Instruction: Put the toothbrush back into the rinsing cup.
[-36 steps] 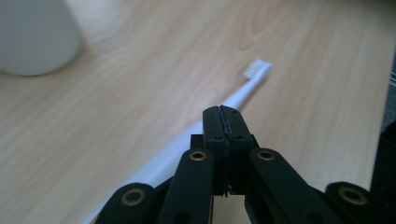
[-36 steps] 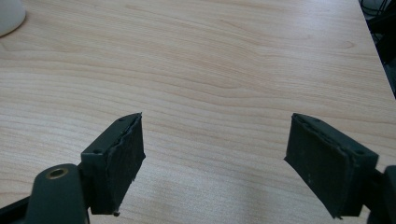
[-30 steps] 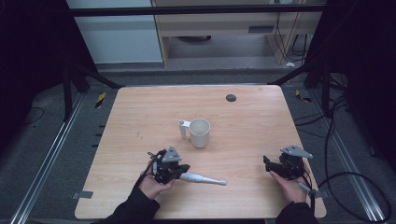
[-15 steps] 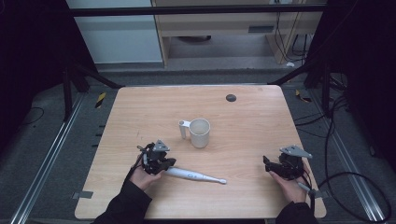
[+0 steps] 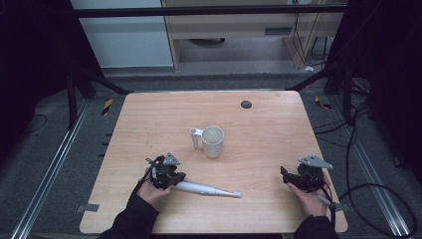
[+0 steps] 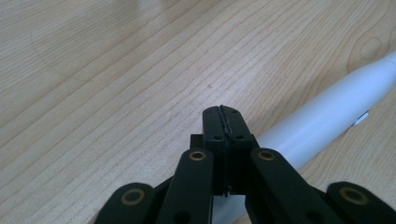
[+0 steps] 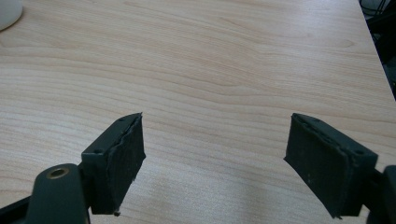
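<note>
A white electric toothbrush [image 5: 209, 189] lies flat near the table's front edge, its brush end pointing right. My left gripper [image 5: 175, 176] rests at the toothbrush's thick handle end, low over the wood. In the left gripper view its jaws [image 6: 223, 109] are pressed together with nothing between them, and the white toothbrush handle [image 6: 327, 121] runs out from under them to the right. My right gripper [image 5: 287, 177] sits at the front right of the table. Its jaws [image 7: 217, 135] stand wide open over bare wood.
A white mug [image 5: 212, 141] stands upright mid-table with its handle to the left, behind the toothbrush. A small black disc [image 5: 246, 104] lies near the far edge. The wooden table [image 5: 149, 124] sits in a dark room, with cables on the floor to the right.
My left gripper has slid left and slightly down along the toothbrush's handle, uncovering more of it. The toothbrush, the mug and my right gripper have stayed put.
</note>
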{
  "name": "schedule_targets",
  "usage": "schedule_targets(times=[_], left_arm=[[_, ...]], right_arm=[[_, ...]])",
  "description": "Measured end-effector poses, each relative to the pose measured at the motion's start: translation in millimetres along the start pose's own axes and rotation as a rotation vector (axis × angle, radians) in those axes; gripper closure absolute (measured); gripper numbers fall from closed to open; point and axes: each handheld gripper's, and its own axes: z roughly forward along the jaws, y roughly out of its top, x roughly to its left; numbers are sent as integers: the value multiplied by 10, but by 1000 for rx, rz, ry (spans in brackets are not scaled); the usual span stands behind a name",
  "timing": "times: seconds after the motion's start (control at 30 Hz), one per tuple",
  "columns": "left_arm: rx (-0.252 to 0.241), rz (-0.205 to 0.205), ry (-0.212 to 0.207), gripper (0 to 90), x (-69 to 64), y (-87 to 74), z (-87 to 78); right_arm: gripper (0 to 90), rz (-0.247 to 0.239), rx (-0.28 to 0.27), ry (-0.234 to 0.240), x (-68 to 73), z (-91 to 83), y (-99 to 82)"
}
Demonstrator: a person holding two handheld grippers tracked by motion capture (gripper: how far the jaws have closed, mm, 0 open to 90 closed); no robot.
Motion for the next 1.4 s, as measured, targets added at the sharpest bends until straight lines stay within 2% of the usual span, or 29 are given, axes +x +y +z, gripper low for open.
schedule_targets(times=[0.3, 0.6, 1.4], left_arm=[[6, 5, -9, 890, -37, -40, -21], [19, 27, -7, 891, -94, -77, -46], [31, 32, -23, 891, -182, -211, -135]], right_arm=[[195, 2, 0, 2, 2, -8, -1], [195, 4, -1, -1, -1, -13, -4], [194, 1, -2, -3, -5, -19, -11]])
